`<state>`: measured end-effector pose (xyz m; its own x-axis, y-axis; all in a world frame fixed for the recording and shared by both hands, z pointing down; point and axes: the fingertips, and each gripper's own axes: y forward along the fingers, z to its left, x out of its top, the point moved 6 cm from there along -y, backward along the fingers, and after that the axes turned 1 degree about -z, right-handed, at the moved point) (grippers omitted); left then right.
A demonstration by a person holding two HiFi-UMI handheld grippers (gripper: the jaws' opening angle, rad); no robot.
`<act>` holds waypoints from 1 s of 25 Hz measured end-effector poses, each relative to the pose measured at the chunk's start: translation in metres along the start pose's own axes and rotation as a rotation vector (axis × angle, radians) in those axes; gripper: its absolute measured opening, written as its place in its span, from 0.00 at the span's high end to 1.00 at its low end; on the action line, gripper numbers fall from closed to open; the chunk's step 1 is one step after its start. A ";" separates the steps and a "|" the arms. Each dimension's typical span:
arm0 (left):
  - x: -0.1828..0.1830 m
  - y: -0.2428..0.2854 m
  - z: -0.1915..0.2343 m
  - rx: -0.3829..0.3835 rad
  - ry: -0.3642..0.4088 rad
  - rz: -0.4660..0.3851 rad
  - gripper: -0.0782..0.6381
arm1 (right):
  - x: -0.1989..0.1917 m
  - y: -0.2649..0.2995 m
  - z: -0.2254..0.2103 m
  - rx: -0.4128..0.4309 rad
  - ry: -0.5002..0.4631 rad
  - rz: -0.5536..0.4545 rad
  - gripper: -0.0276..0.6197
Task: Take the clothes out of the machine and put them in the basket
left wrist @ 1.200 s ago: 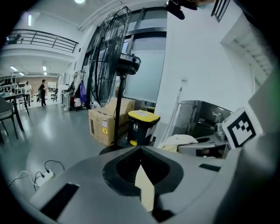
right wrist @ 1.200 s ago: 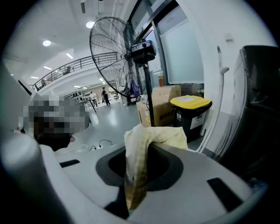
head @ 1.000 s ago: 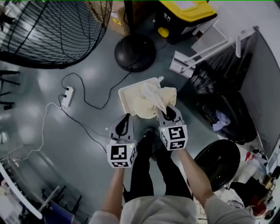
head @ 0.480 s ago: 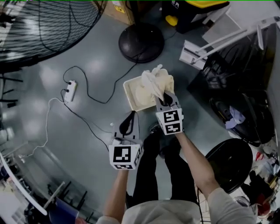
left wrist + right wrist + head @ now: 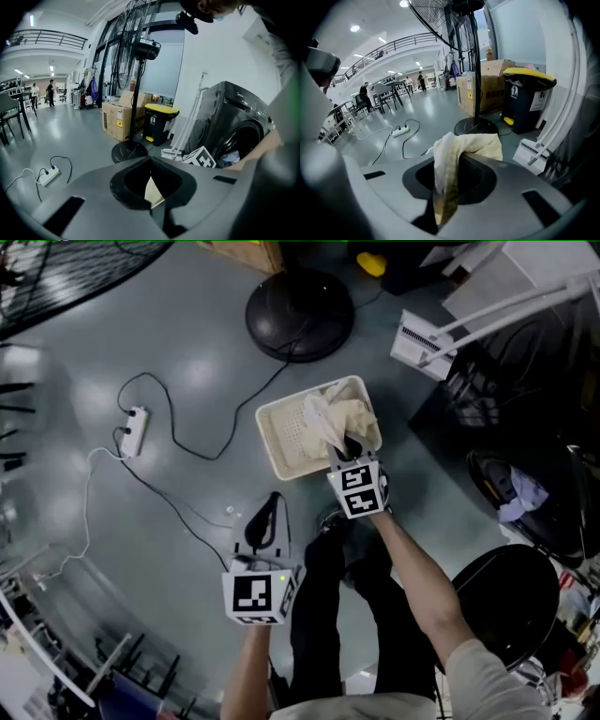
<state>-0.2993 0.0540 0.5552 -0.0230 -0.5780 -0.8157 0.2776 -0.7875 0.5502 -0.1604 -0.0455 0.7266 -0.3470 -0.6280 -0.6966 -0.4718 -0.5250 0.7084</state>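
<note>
The dark washing machine (image 5: 553, 399) fills the right edge of the head view, its round door open, and a pale bluish garment (image 5: 523, 495) lies in the drum; the black round fan base (image 5: 300, 301) stands on the grey floor at the top centre; the cream basket (image 5: 279, 439) sits on the floor in the middle of the frame, just above the person's feet; a cream cloth (image 5: 339, 413) lies bunched over the basket's right half, one end rising to the right gripper (image 5: 346, 441); in the right gripper view that gripper's jaws are clenched on the cloth, which drapes over one jaw and hangs down through the gap; the left gripper (image 5: 273, 499) hangs lower left of the basket, well clear of it, its jaws drawn together with nothing between them; a white power strip (image 5: 134, 430) lies at the left, its cable looping across the floor.
</note>
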 end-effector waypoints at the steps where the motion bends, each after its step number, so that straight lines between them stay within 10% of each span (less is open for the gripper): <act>1: -0.006 0.002 0.003 0.001 0.000 0.007 0.87 | -0.010 0.009 0.001 0.004 0.009 0.015 0.84; 12: -0.054 0.012 0.024 0.035 -0.008 0.038 0.87 | -0.091 0.092 -0.030 -0.039 0.073 0.181 0.81; 17: -0.063 0.010 0.026 0.033 -0.004 0.079 0.87 | -0.095 0.098 -0.048 -0.032 0.224 0.129 0.49; 25: -0.036 0.014 0.009 0.000 0.017 0.008 0.87 | -0.072 0.062 -0.053 -0.079 0.205 0.057 0.45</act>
<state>-0.3032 0.0620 0.5938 -0.0048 -0.5811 -0.8138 0.2780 -0.7825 0.5571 -0.1212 -0.0632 0.8270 -0.1956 -0.7575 -0.6228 -0.3880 -0.5234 0.7586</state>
